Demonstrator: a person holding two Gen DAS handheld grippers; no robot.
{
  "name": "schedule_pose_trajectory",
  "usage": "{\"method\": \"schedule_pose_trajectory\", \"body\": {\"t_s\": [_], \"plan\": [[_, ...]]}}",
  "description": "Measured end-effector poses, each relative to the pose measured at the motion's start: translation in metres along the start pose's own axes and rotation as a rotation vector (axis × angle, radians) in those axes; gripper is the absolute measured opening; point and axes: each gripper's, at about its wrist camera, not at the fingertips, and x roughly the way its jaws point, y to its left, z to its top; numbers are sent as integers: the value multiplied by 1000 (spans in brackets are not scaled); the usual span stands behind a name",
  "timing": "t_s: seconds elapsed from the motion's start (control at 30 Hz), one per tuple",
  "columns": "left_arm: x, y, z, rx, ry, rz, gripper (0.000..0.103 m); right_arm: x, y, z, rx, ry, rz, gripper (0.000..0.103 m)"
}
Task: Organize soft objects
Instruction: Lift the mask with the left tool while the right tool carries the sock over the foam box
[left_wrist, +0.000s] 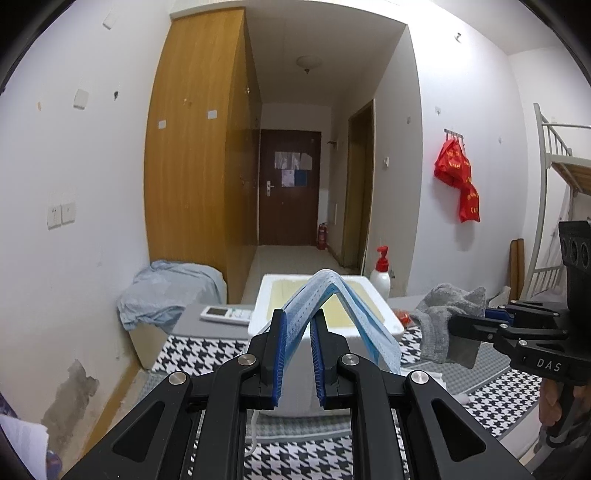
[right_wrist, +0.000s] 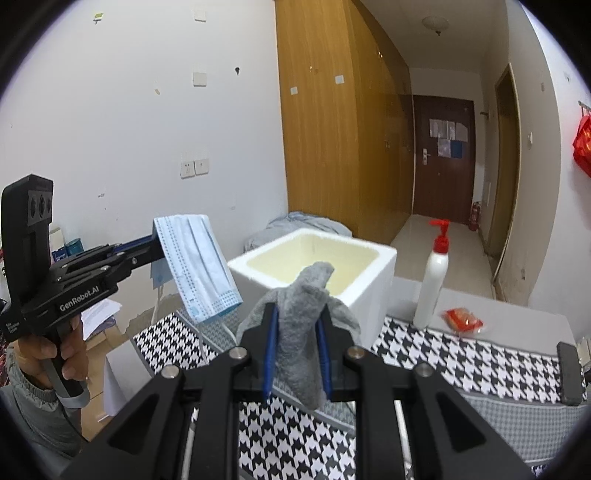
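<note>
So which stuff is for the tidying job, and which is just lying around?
For the job:
pale blue face mask, in left gripper
grey knitted sock, in right gripper
white foam box

Just lying about:
white pump bottle
red packet
white remote control

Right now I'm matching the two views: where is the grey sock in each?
Left wrist view: grey sock at right, pinched in the right tool.
Right wrist view: sock bottom centre, between the tool's fingers.
Shared landmark: white foam box.

"GenRobot.AI" on left tongs (right_wrist: 157, 242) body, "DAS" on right tongs (left_wrist: 452, 326) body
</note>
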Motion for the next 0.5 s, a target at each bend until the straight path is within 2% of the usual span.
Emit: {"method": "schedule_pose_trajectory", "body": {"t_s": [0.5], "plan": [[15,12,28,20,-33,41,14,20,-8,37,-6,-16,-8,24]]}}
